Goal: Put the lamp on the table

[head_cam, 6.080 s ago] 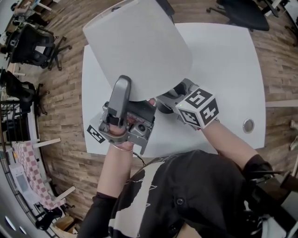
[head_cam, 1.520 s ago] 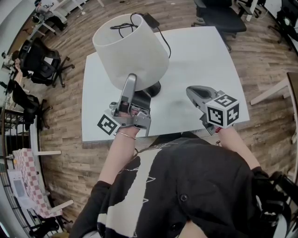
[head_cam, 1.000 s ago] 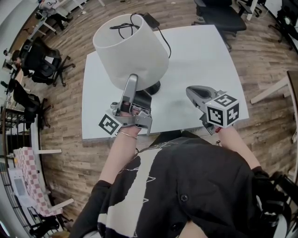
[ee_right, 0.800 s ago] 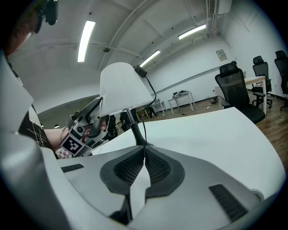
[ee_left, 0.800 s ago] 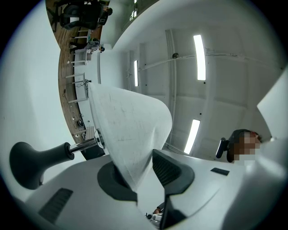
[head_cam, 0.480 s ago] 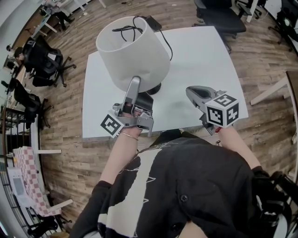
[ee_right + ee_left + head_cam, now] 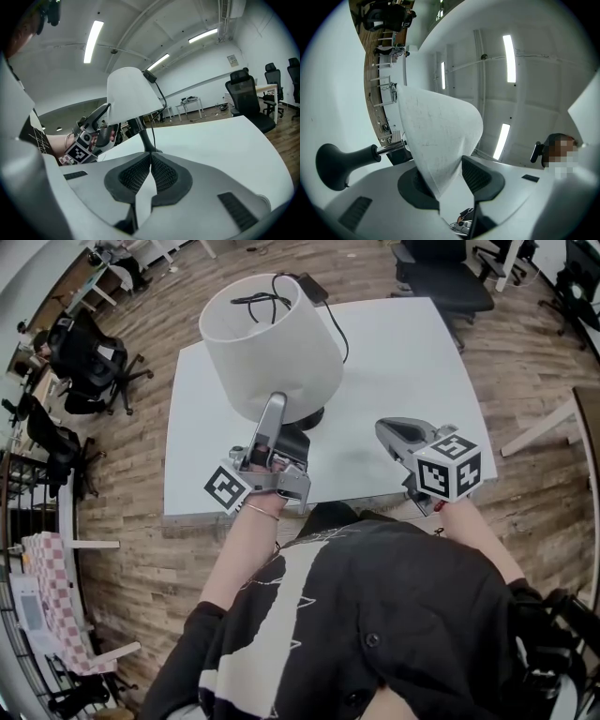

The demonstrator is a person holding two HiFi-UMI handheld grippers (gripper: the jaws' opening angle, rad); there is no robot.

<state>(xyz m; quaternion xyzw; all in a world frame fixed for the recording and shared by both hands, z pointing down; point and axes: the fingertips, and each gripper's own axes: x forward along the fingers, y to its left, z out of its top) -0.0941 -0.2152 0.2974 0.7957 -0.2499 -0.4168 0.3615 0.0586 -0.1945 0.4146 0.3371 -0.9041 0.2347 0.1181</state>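
Note:
The lamp stands upright on the white table (image 7: 412,352). It has a white shade (image 7: 272,343) and a black base (image 7: 311,418), and its black cord runs to the far edge. My left gripper (image 7: 274,411) reaches up to the shade's lower rim. In the left gripper view the shade's edge (image 7: 440,136) runs between the jaws of the left gripper (image 7: 445,178), which are opening. It lies against one pad and clear of the other. My right gripper (image 7: 389,432) hovers shut and empty over the table's near right. The right gripper view shows the lamp (image 7: 131,96) ahead.
A black power adapter (image 7: 312,287) lies at the table's far edge. Office chairs stand beyond the table (image 7: 441,277) and to the left (image 7: 89,352) on the wooden floor. The person's dark-clothed body fills the near side.
The shade has shifted slightly to the right and away, and the left gripper has followed it. The right gripper has barely moved.

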